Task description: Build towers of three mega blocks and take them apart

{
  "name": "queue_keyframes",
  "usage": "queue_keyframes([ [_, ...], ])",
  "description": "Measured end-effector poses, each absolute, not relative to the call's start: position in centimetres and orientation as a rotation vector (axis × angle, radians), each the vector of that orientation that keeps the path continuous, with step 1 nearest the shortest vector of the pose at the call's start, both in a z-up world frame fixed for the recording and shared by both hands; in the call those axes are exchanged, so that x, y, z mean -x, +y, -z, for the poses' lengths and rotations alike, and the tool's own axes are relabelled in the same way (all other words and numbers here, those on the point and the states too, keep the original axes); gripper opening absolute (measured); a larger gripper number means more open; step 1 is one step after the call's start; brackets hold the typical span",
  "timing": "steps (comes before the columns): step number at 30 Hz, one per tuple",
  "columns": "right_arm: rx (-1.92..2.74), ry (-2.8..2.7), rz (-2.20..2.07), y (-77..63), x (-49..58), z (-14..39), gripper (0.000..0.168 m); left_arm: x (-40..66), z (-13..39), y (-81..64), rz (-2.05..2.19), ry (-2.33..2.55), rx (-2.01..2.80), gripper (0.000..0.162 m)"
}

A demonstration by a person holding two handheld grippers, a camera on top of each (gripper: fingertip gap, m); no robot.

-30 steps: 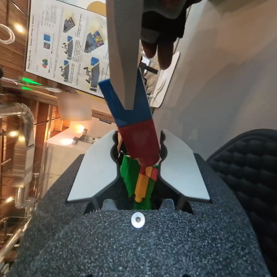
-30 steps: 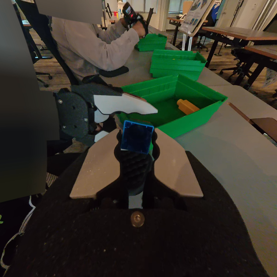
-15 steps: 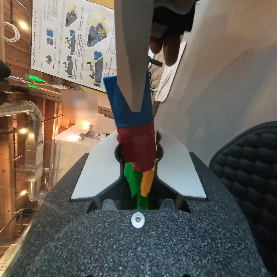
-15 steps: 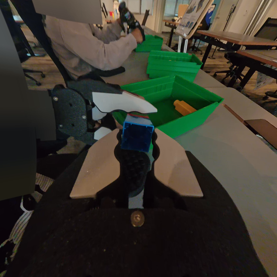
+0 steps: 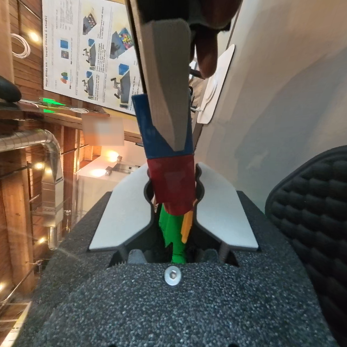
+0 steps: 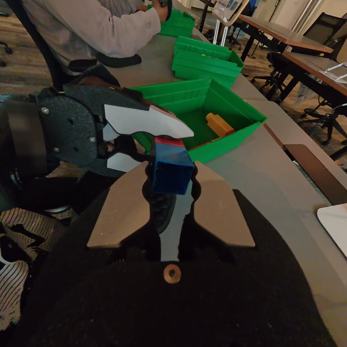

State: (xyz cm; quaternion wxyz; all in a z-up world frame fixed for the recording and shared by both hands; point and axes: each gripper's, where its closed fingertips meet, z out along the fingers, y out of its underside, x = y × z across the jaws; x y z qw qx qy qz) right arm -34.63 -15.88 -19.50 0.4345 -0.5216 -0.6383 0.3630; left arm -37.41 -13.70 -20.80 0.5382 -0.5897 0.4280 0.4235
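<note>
Pressed closer together now, one blue block (image 6: pixel 171 174) in the right gripper (image 6: pixel 171 177) meets one red block (image 5: pixel 171 185) clamped by the left gripper (image 5: pixel 172 185).

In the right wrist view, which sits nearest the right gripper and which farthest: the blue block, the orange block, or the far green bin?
1. Blue block: held between its jaws.
2. Orange block: ahead, inside the near green bin.
3. Far green bin: farther back along the table.
</note>
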Motion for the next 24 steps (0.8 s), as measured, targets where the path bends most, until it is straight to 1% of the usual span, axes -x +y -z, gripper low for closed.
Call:
queue_keyframes([
  [9,1.308,-1.550,-0.914,-15.7,33.4,18.9,0.038,36.7,20.2,-13.4,-0.996,1.020,1.397,0.040],
  [12,1.303,-1.469,-0.845,-14.0,31.1,17.5,0.037,41.4,20.1,-13.2,-1.160,0.933,1.480,0.040],
  [13,1.305,-1.443,-0.861,-13.5,30.0,16.9,0.037,42.4,20.1,-13.3,-1.101,0.886,1.505,0.040],
  [16,1.352,-1.369,-0.787,-11.0,26.0,16.3,0.038,43.3,19.1,-14.3,-0.876,0.738,1.531,0.041],
  [19,1.437,-1.275,-0.608,-7.3,20.3,15.9,0.038,44.2,18.5,-15.1,-0.813,0.656,1.538,0.041],
  [24,1.632,-1.127,-0.242,-1.2,8.5,15.4,0.039,44.6,19.3,-15.5,-0.707,0.592,1.574,0.042],
])
